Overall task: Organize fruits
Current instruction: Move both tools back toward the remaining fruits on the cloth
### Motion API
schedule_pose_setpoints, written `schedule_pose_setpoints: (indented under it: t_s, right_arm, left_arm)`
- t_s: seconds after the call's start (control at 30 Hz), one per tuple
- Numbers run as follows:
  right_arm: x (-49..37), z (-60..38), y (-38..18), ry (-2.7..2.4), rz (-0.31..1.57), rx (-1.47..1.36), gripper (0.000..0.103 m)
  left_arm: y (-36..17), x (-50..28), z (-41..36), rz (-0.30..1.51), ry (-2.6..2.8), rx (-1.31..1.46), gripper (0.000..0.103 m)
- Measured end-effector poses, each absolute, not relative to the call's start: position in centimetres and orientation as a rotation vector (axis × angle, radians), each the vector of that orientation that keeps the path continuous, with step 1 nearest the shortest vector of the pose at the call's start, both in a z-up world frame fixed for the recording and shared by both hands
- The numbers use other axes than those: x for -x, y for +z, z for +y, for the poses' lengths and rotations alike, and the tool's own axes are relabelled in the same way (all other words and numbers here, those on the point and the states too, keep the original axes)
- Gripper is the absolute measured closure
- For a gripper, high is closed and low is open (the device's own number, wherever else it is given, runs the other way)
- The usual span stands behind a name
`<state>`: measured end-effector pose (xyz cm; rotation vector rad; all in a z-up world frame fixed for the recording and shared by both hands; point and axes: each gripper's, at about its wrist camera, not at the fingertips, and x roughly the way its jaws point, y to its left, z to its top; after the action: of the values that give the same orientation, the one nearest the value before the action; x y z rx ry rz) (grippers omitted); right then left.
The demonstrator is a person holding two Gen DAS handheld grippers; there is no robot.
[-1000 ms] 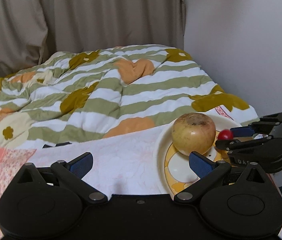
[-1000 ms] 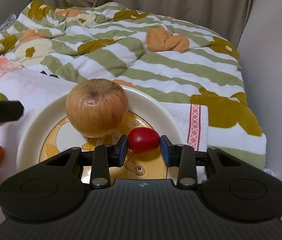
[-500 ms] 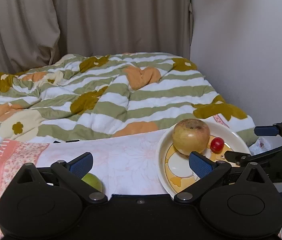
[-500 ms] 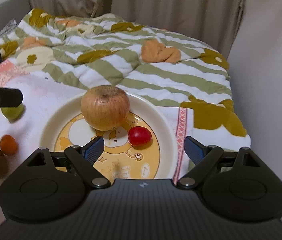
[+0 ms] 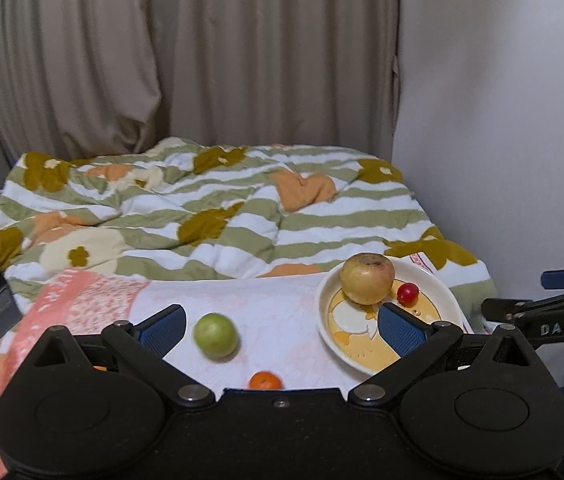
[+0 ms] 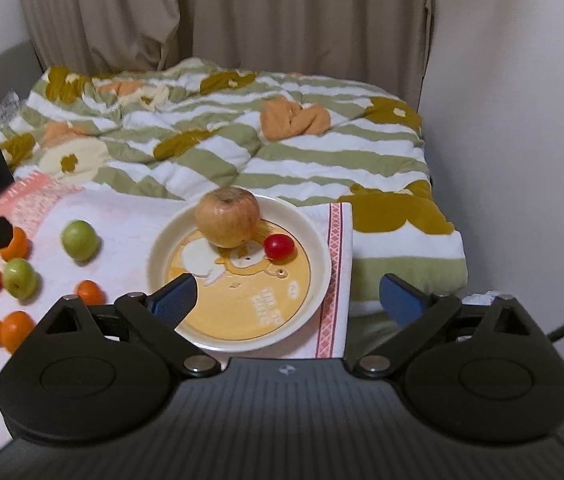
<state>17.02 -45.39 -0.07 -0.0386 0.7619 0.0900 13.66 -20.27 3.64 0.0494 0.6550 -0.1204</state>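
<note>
Bed: plate (image 6: 317, 240) print illegible; right tongs (image 5: 553, 300) marked "DAS".

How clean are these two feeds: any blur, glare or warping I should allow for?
Left wrist view: green fruit slightly smeared, dark fisheye corners, curtain bowed. Right wrist view: loose fruit at the left edge soft, plate and apple sharp; dim, even light, no glare.

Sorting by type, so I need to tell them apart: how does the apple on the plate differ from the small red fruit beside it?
The apple is far bigger than the red fruit. The apple is dull yellow-brown with a dark stem dimple on top; the red fruit is glossy, smooth and deep red. The apple sits toward the plate's far rim, the red fruit at its right side. Both rest on the plate, ungripped.
</note>
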Motion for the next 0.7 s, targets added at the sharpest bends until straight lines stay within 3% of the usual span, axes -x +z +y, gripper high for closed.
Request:
schedule_pose_setpoints:
  t_s: [0.7]
  right_arm:
    - [-6.5,-35.7,3.4,0.114,0.682,0.007,0.0]
  left_arm:
    - [2.8,-3.5,-7.2,0.657,-0.048,-0.023,0.0]
